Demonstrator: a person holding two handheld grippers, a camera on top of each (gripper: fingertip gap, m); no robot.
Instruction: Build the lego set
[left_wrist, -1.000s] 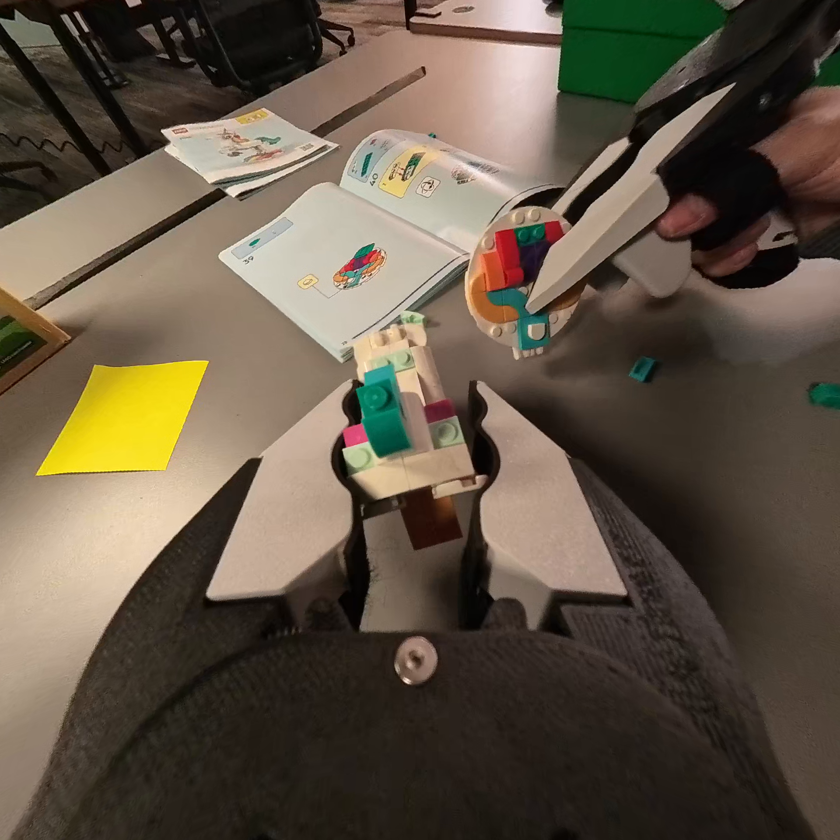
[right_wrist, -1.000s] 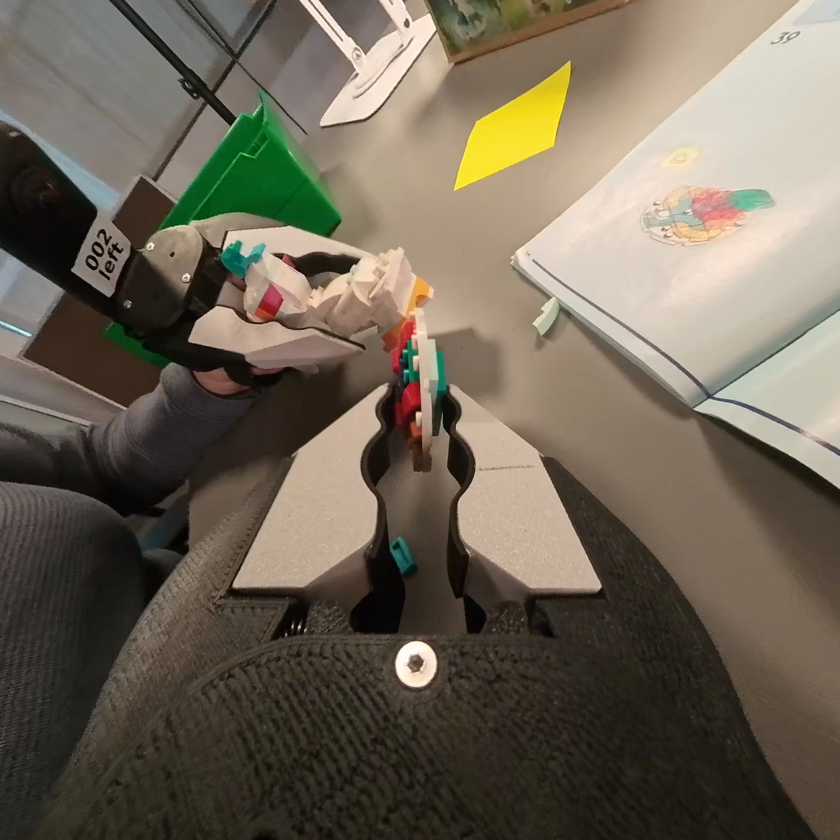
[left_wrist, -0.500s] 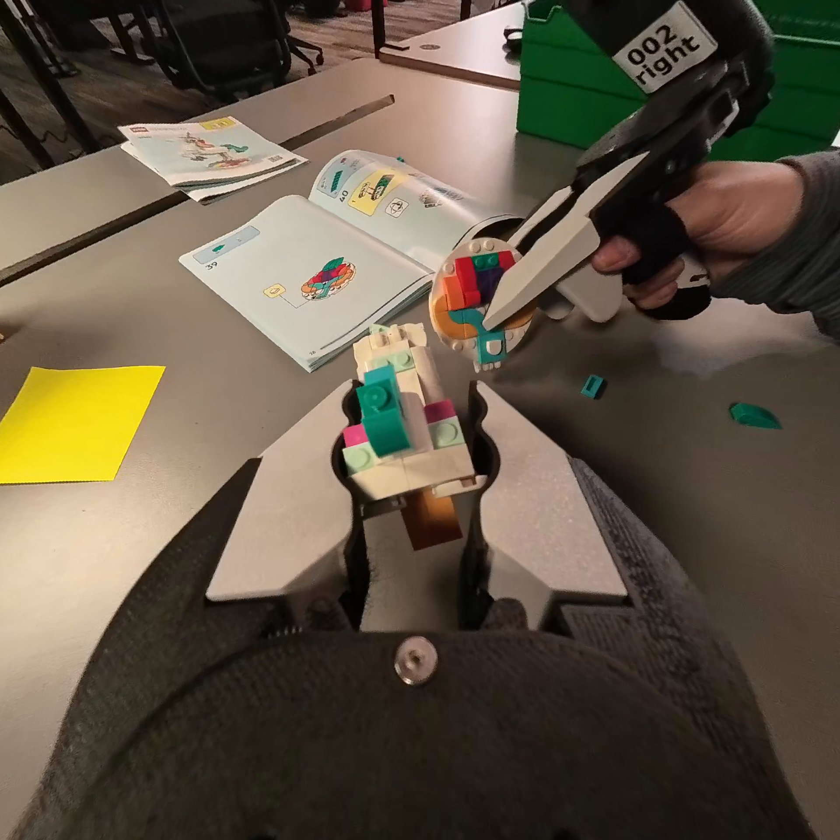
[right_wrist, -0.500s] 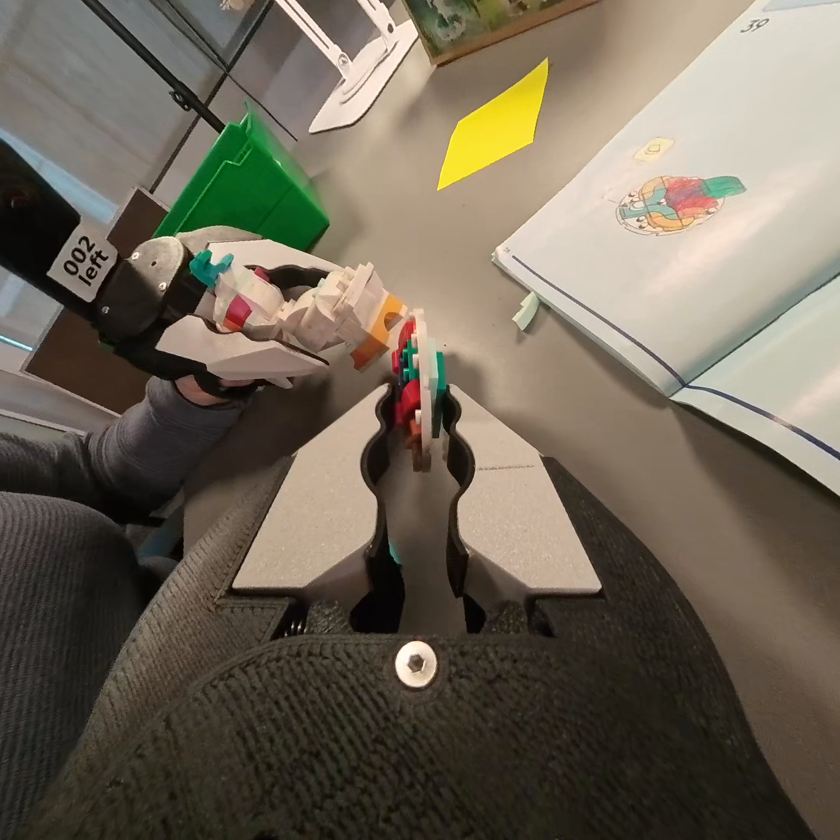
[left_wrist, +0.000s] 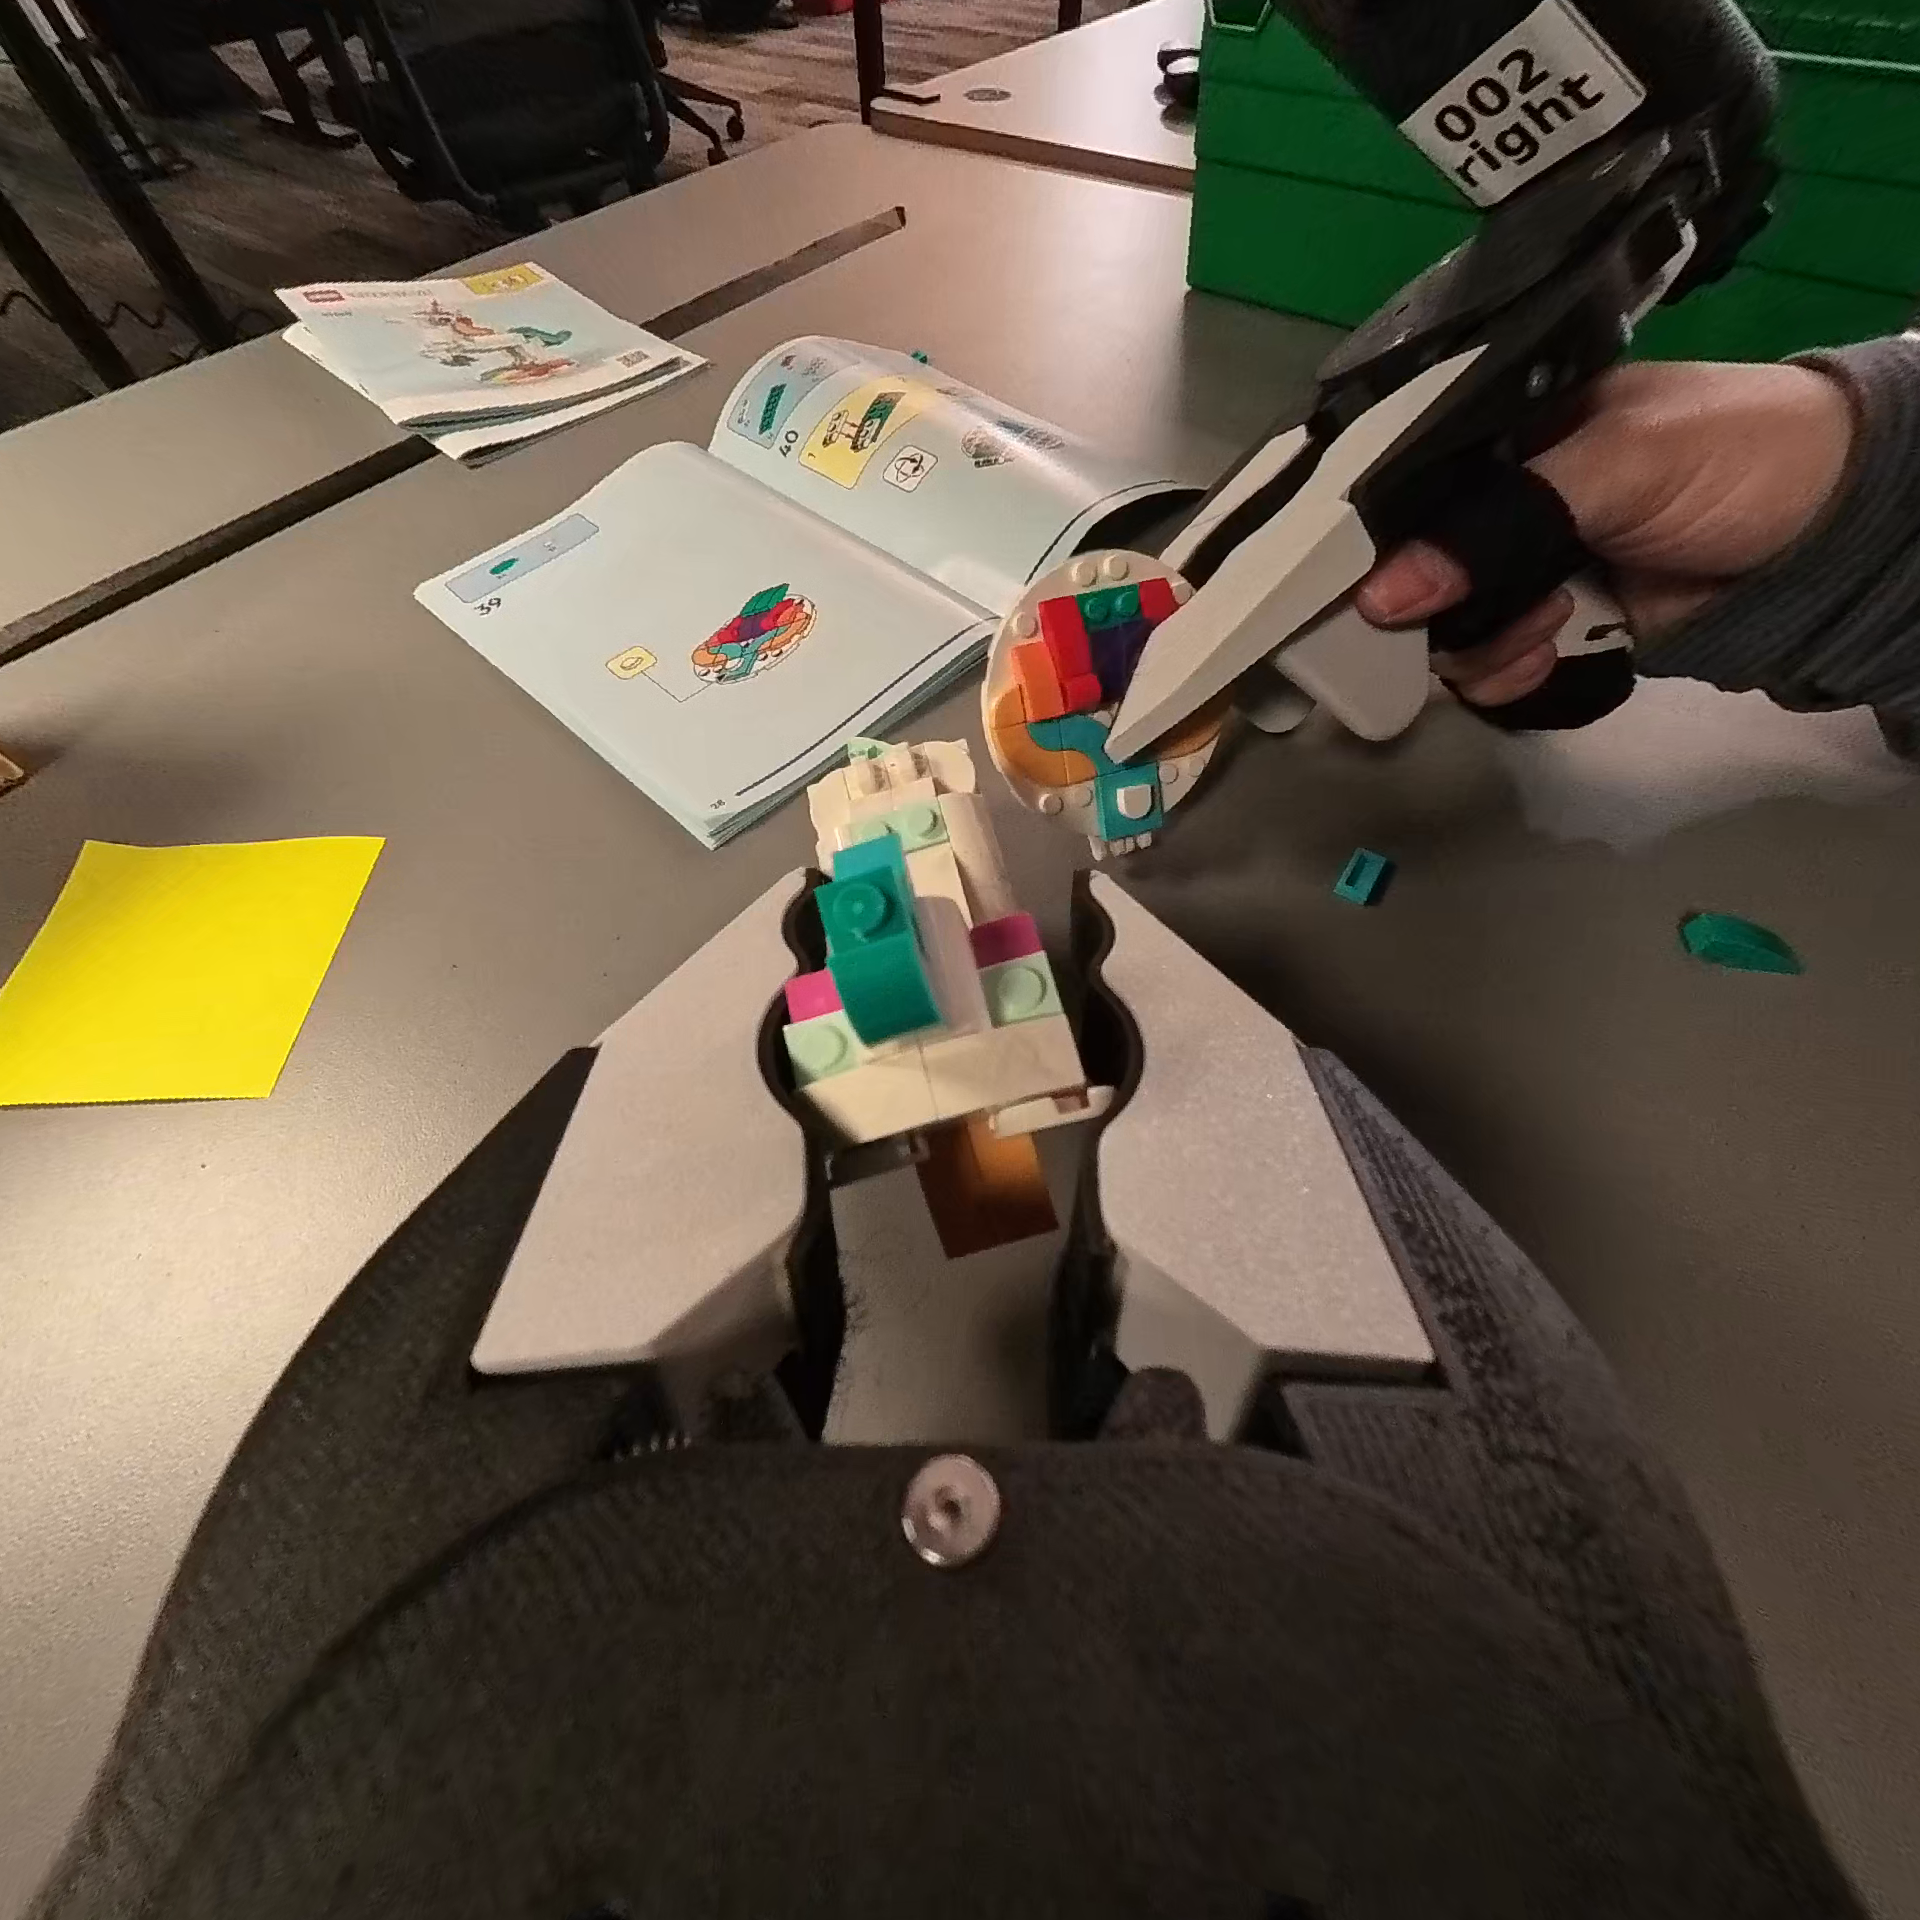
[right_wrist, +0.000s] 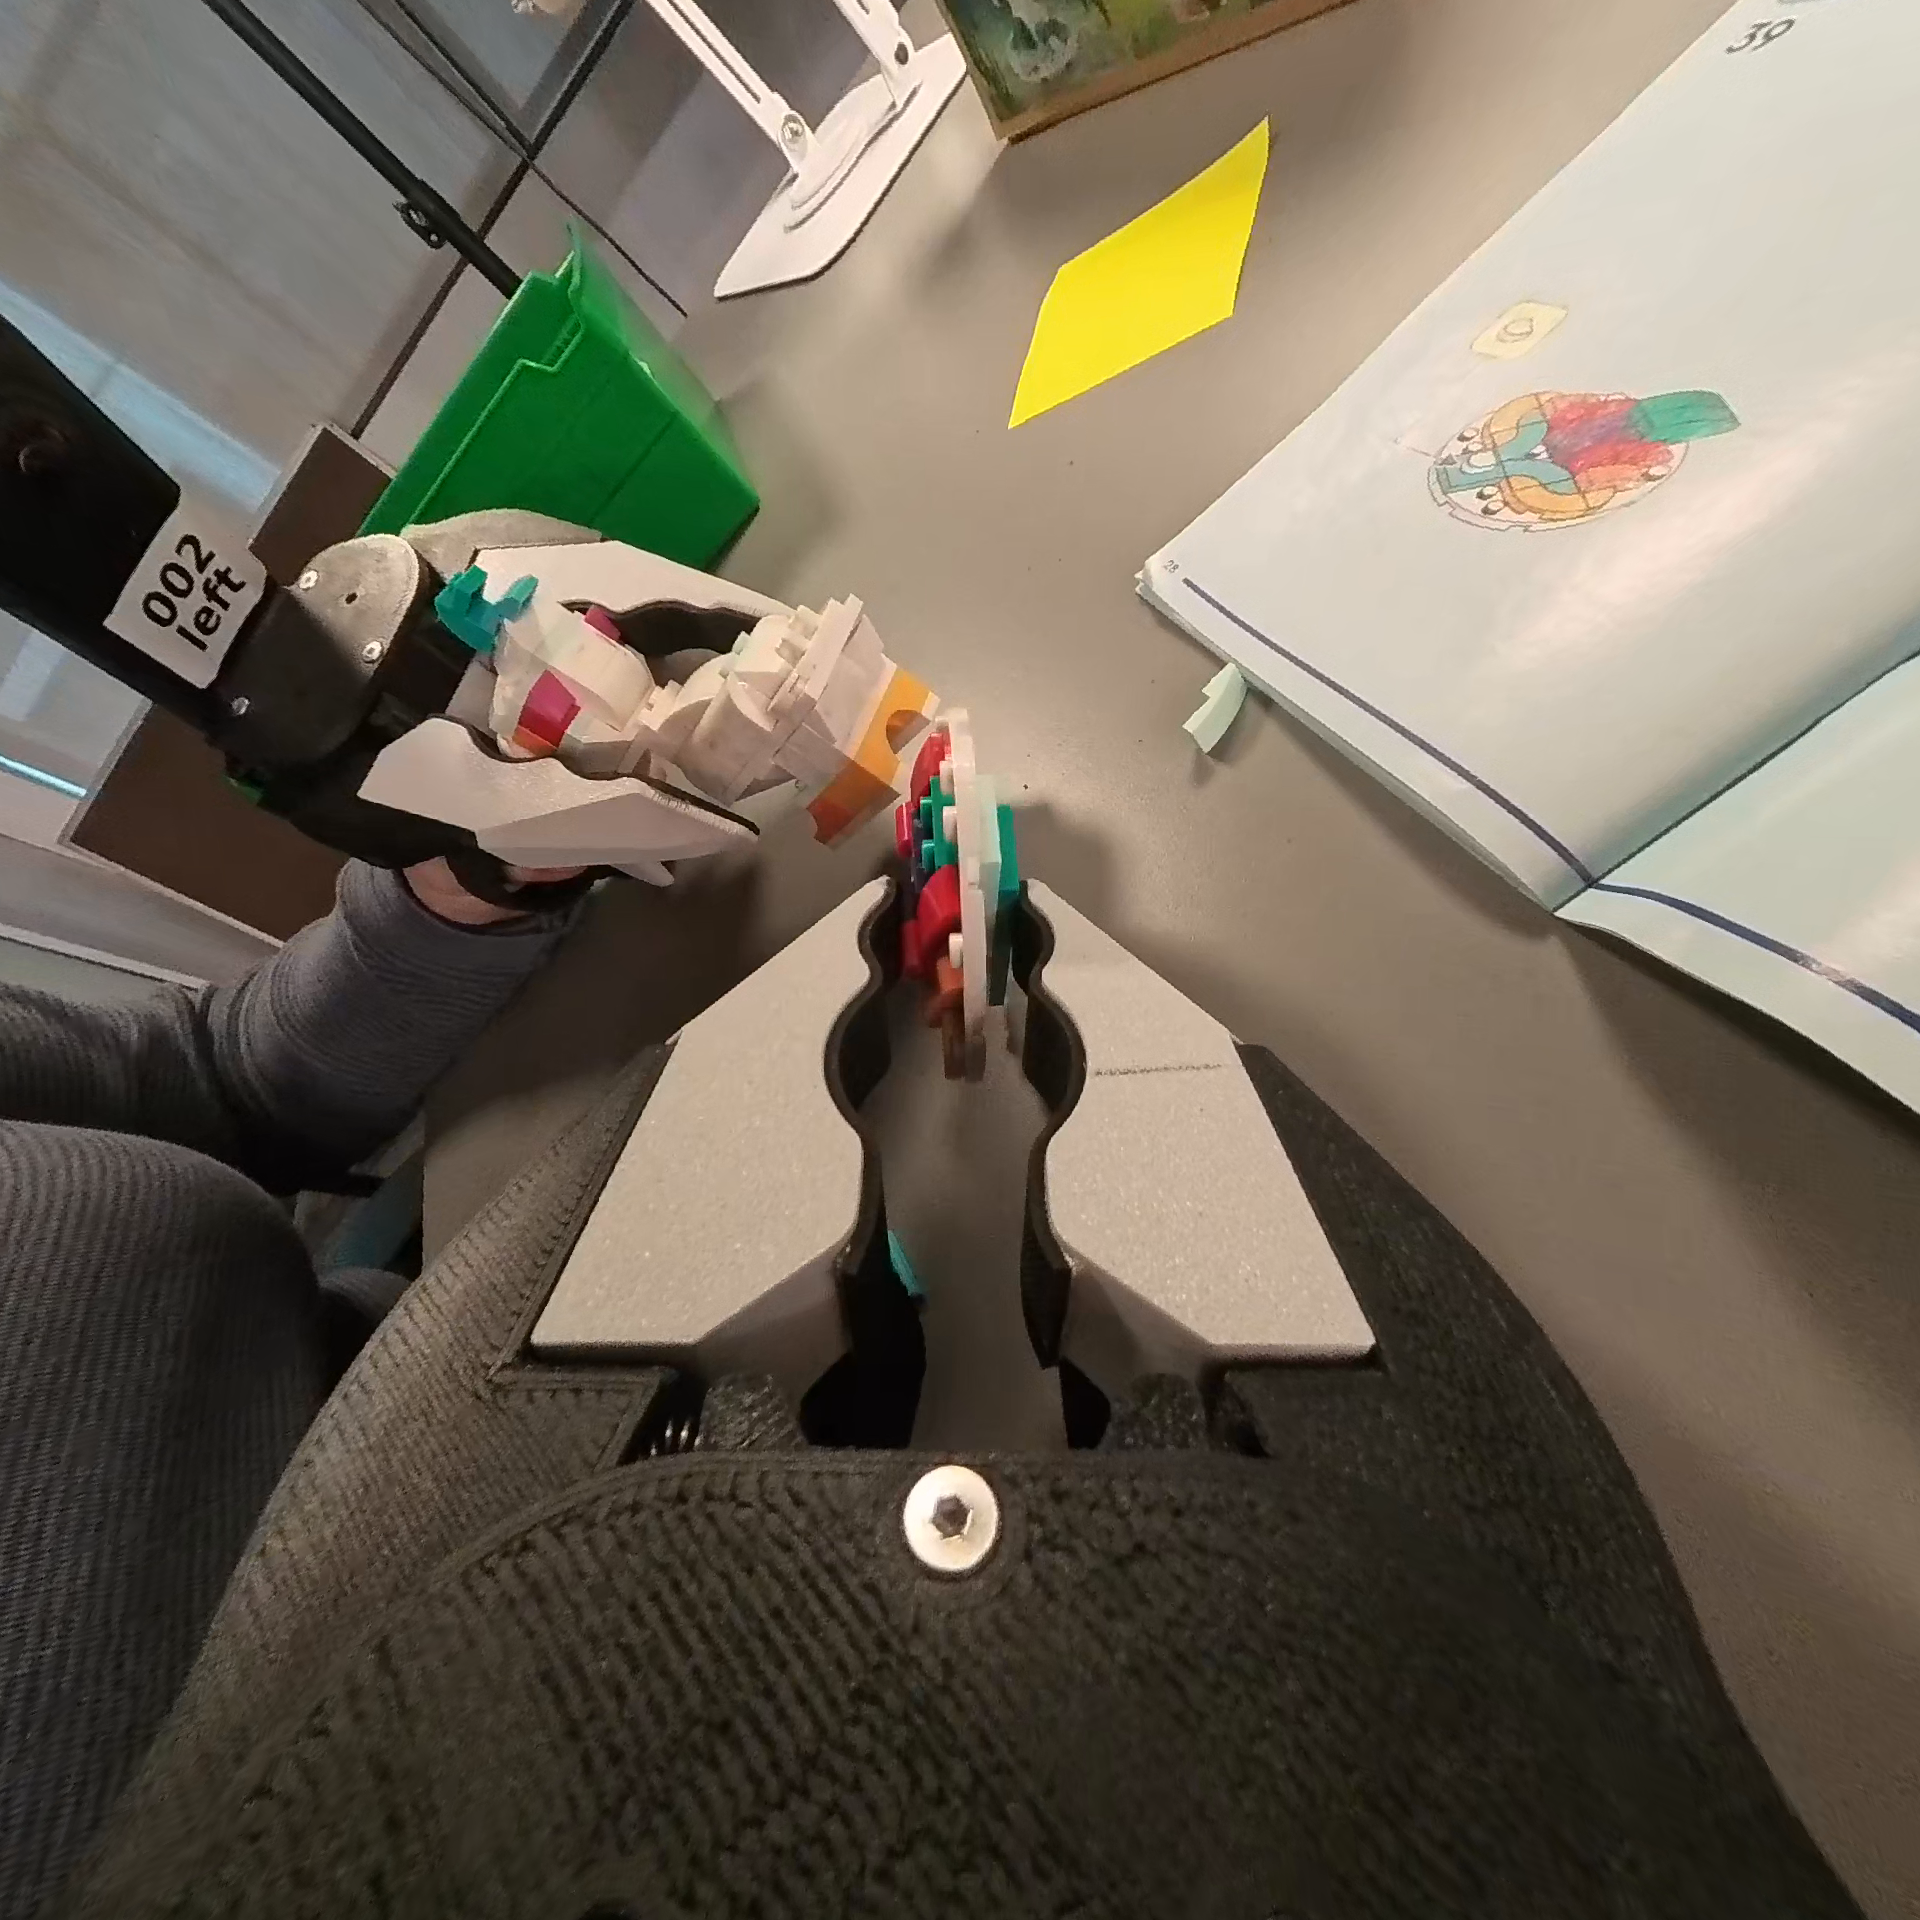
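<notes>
The round disc now nearly touches the white model's orange end; gap closed.

Both views are evenly lit by soft indoor light from above, moderately bright. The grey desk carries broad pale sheen on the right and soft-edged shadows under the held pieces and behind the open booklet. The booklet's glossy page shows mild glare and looks washed out in the right wrist view. The yellow sheet is vividly saturated. Wide-angle distortion bends straight edges toward the frame borders. The near black housing of the tongs is slightly soft; the far room is dim.
</notes>
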